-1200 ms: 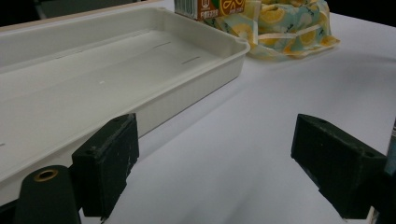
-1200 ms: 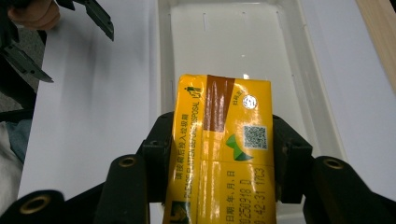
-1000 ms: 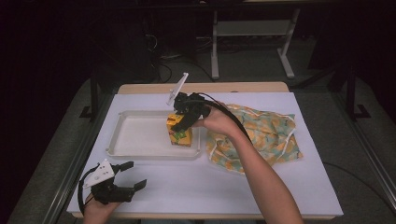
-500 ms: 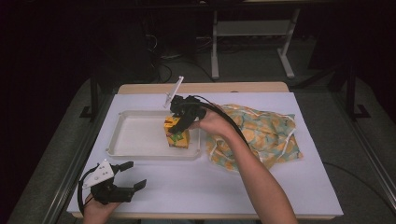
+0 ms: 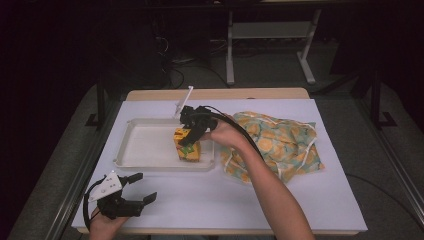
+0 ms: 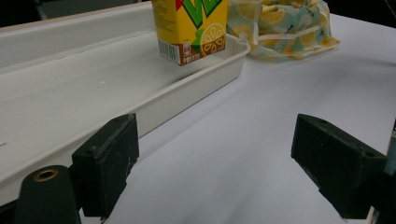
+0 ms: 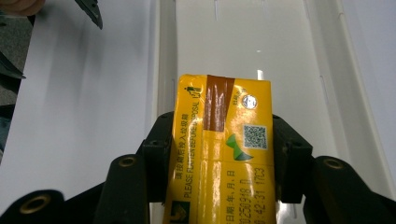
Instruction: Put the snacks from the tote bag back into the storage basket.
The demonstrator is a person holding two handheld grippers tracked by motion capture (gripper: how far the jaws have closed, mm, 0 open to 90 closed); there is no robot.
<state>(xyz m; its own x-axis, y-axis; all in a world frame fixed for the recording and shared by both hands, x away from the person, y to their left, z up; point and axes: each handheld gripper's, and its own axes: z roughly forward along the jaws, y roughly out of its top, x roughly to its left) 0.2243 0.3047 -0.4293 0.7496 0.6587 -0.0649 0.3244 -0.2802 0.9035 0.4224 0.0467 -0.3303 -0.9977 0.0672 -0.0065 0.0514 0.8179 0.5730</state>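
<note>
A yellow drink carton [image 5: 189, 151] stands upright at the right end of the white tray [image 5: 145, 145], its base down at the tray floor. My right gripper [image 5: 191, 134] comes from above and is shut on the carton's top. In the right gripper view the black pads [image 7: 159, 144] press both sides of the carton [image 7: 222, 154] above the tray [image 7: 261, 37]. My left gripper [image 5: 146, 187] sits open near the table's front left corner, nothing between its jaws. The left gripper view shows its own gripper [image 6: 215, 172] aimed along the white table towards the carton [image 6: 194, 28] and tray [image 6: 93, 88].
A crumpled cloth bag with a lemon print [image 5: 280, 142] lies right of the tray, also seen as the bag [image 6: 285, 21] behind the carton. The person's right forearm [image 5: 270, 195] crosses the table in front of it. White sheet covers the table [image 5: 215, 200].
My right gripper has sunk a little with the carton, lowering it into the tray's right end. The left gripper has stayed where it was.
</note>
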